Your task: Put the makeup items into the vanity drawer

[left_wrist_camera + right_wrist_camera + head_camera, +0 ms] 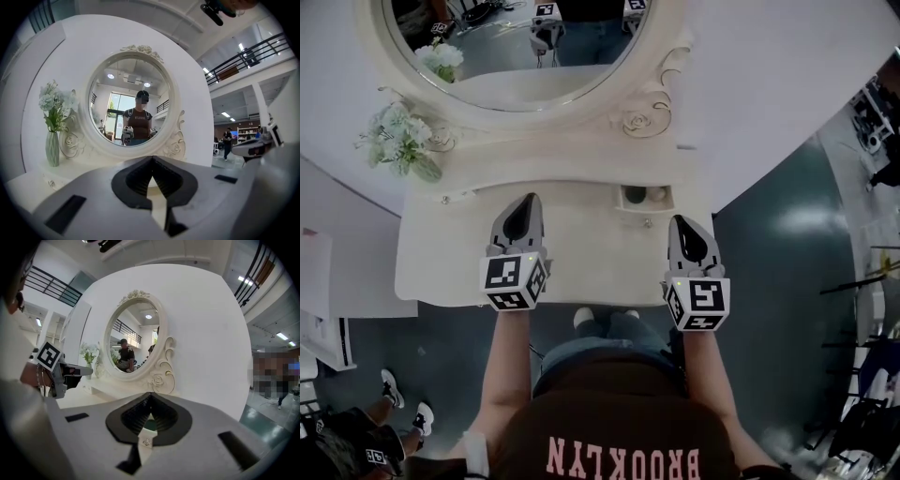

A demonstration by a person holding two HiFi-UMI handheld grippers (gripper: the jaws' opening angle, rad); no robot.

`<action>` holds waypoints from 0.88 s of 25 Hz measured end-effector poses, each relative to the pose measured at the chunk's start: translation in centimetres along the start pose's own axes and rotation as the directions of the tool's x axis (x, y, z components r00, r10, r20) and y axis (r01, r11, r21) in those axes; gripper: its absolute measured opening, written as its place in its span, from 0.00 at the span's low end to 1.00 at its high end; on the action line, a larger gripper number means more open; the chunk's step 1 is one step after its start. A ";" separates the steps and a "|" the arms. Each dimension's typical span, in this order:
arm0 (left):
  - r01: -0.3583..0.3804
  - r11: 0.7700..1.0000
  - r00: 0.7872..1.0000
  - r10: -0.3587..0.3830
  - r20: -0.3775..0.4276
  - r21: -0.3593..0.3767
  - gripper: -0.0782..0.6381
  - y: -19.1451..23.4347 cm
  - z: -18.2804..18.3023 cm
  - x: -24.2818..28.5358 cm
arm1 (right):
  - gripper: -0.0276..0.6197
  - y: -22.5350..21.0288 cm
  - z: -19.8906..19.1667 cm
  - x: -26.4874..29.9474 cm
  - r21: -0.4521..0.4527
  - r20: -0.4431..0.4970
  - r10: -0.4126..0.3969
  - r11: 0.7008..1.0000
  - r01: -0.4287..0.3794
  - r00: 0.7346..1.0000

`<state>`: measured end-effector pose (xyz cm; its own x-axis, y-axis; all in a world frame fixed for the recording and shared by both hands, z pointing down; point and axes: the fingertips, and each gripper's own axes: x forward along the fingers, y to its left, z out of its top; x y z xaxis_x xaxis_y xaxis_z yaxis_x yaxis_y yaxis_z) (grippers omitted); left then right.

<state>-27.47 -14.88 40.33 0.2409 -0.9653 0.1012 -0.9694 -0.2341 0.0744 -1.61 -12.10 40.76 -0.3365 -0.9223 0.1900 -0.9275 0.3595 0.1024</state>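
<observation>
- Two tools, the left gripper [528, 204] and the right gripper [681, 225], are hovering over the vanity top [581, 258], jaws pinched together and carrying nothing.
- Makeup items [656, 195] are lying inside the small open drawer [645, 208], so the empty grippers are likely there to push it closed.

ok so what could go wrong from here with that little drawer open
1. The small drawer stands open just ahead of the right tongs; a careless push forward could knock what lies inside or shove the drawer crooked.
2. The flower vase stands at the vanity's left rear; a wide sweep of the left tongs might tip it.
</observation>
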 end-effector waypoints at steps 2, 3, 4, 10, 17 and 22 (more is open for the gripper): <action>-0.004 1.000 1.000 0.004 0.010 -0.004 0.12 -0.6 0.4 0.3 | 0.04 -0.7 0.3 0.1 -0.006 0.008 0.009 1.000 -0.009 1.000; -0.005 1.000 1.000 0.005 0.014 -0.007 0.12 -1.0 0.5 0.5 | 0.04 -1.1 0.4 0.3 -0.007 0.009 0.014 1.000 -0.014 1.000; -0.004 1.000 1.000 0.004 0.016 -0.009 0.12 -1.5 0.7 0.7 | 0.04 -1.5 0.6 0.4 -0.008 0.008 0.020 1.000 -0.020 1.000; 0.022 1.000 0.999 -0.023 0.036 0.019 0.12 -5.0 2.1 2.1 | 0.04 -4.6 2.1 0.5 -0.008 0.036 0.048 0.999 -0.047 0.998; 0.020 0.999 0.999 -0.022 0.050 0.028 0.12 -7.8 2.7 3.1 | 0.04 -7.2 2.1 -0.1 -0.013 0.055 0.048 0.999 -0.047 0.997; 0.021 0.999 0.998 -0.023 0.053 0.029 0.12 -9.1 3.0 3.9 | 0.04 -9.3 2.0 -0.6 0.000 0.067 0.025 1.000 -0.025 0.997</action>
<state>-17.86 -16.82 37.09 0.2602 -0.9644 0.0467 -0.9650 -0.2581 0.0475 6.90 -15.20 37.70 -0.3695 -0.9206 0.1264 -0.9189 0.3822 0.0973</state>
